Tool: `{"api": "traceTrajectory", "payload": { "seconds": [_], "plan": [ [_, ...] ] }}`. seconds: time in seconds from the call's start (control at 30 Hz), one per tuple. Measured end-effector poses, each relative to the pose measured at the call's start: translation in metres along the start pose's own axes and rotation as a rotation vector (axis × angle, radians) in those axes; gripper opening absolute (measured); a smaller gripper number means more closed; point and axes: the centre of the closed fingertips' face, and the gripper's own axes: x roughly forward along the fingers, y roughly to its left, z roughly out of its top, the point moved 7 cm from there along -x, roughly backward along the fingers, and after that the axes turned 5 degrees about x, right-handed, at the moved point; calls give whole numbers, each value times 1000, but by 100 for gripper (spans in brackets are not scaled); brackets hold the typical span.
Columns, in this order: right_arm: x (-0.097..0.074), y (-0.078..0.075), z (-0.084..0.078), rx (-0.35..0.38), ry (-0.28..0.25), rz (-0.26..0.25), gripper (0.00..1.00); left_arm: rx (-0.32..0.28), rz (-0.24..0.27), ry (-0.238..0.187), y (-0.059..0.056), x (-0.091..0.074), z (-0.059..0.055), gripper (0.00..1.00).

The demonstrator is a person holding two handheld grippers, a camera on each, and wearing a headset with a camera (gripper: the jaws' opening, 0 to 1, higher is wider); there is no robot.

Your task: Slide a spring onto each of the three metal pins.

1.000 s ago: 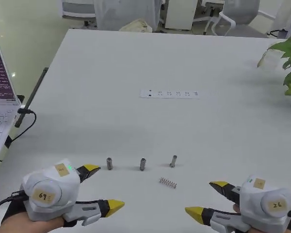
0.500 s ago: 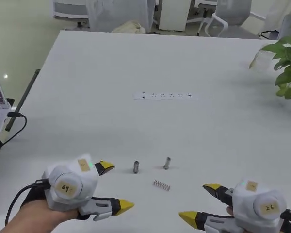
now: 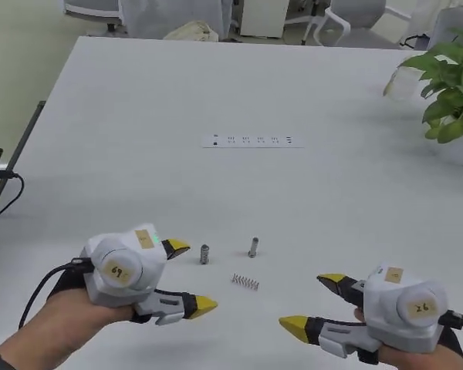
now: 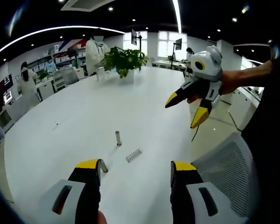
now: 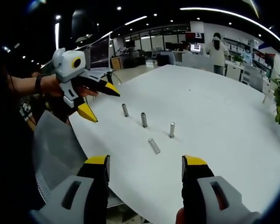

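Your left gripper (image 3: 194,276) and right gripper (image 3: 307,301) both gape wide, holding nothing. The spring (image 3: 245,282) lies flat on the table (image 3: 216,92) by the pins (image 5: 143,119).

White table (image 3: 139,108), power strip (image 3: 251,141), leafy plant (image 3: 447,96), office chairs (image 3: 353,17) behind.

Table top (image 3: 216,85): smooth, matt white. Pins (image 5: 143,119): grey metal, dull sheen. Spring (image 3: 245,282): bare metal wire coil. Left gripper (image 3: 194,276), right gripper (image 3: 309,301): glossy white plastic shells, matt yellow jaw tips, tan paper labels.
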Motion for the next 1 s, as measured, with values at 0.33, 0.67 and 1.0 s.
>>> {"api": "traceTrajectory", "payload": {
  "seconds": [0.33,0.67,1.0],
  "plan": [
    [-2,1,1,3,1,-3,60,35,-39,4,1,21,9,53],
    [-1,1,1,8,4,2,60,56,-68,16,2,39,12,50],
    [-1,2,1,8,11,9,60,46,-92,27,1,58,8,47]
  ]
}}
